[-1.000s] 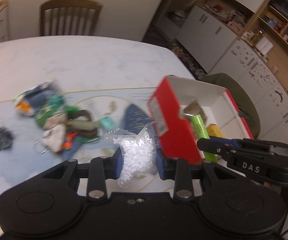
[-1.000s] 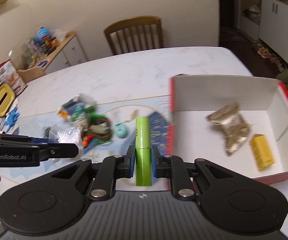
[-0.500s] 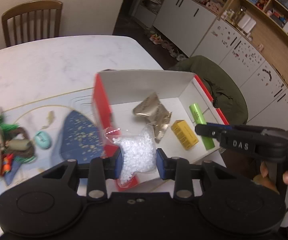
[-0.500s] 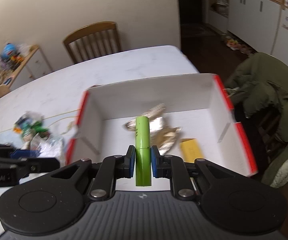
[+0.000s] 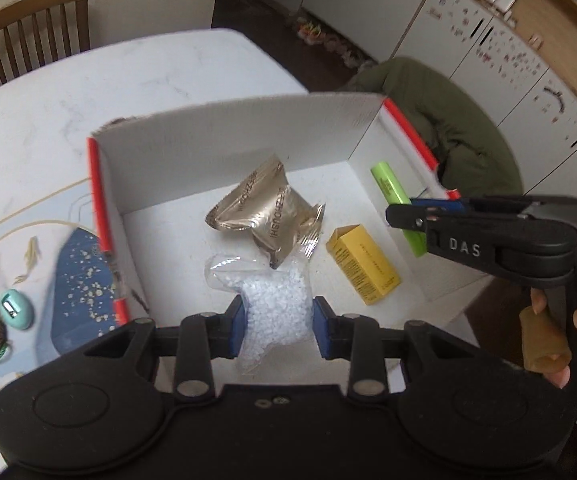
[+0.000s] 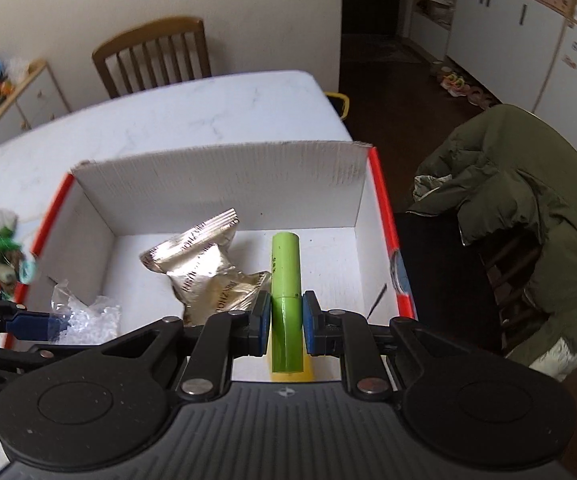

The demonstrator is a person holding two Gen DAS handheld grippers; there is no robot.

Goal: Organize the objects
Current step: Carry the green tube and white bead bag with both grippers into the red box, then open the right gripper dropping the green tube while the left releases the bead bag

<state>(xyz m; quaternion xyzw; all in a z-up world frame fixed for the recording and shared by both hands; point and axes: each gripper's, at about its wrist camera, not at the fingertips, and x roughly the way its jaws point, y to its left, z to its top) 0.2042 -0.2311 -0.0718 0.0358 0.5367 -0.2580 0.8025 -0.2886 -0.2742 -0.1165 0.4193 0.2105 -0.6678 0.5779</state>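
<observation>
Together above the red-and-white box (image 6: 224, 184), the left gripper (image 5: 276, 326) pinches a bag of white pellets (image 5: 276, 312); at its 2 o'clock the right gripper (image 6: 286, 320) clamps a green tube (image 6: 285, 280).

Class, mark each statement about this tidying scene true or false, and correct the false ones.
1. The left gripper holds a clear bag of white beads. True.
2. The right gripper is empty. False: it grips a green tube.
3. A gold foil packet lies inside the box. True.
4. The yellow carton sits outside the box on the table. False: it lies inside the box.
5. The box has blue edges. False: they are red.
</observation>
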